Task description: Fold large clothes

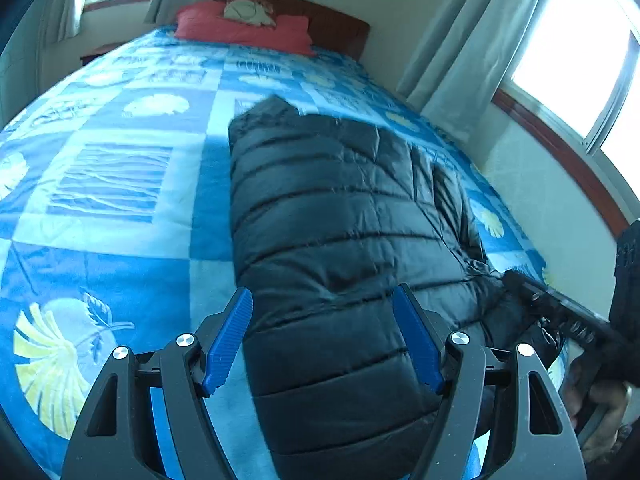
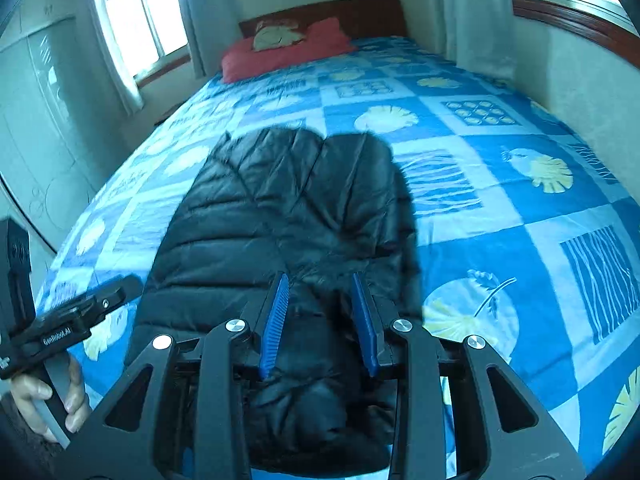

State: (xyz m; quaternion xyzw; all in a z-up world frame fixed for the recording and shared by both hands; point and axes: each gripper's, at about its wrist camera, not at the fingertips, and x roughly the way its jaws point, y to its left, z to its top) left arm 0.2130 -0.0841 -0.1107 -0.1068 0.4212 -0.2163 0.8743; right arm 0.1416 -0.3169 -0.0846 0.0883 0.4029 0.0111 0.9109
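Note:
A black quilted puffer jacket [image 1: 332,240] lies lengthwise on the bed, its sides folded in to a long narrow shape; it also shows in the right wrist view [image 2: 280,208]. My left gripper [image 1: 322,300] is open, its blue pads wide apart above the jacket's near end, holding nothing. My right gripper [image 2: 320,284] is open over the jacket's near end, pads apart, nothing between them. The right gripper also shows at the right edge of the left wrist view [image 1: 560,312], and the left gripper at the left edge of the right wrist view [image 2: 80,312].
The bed has a blue patterned cover [image 1: 120,184], also seen in the right wrist view [image 2: 500,208], with a red pillow [image 1: 244,28] and wooden headboard [image 2: 360,12] at the far end. A wall, curtains [image 1: 460,60] and windows run along one side, a wardrobe [image 2: 36,128] along the other.

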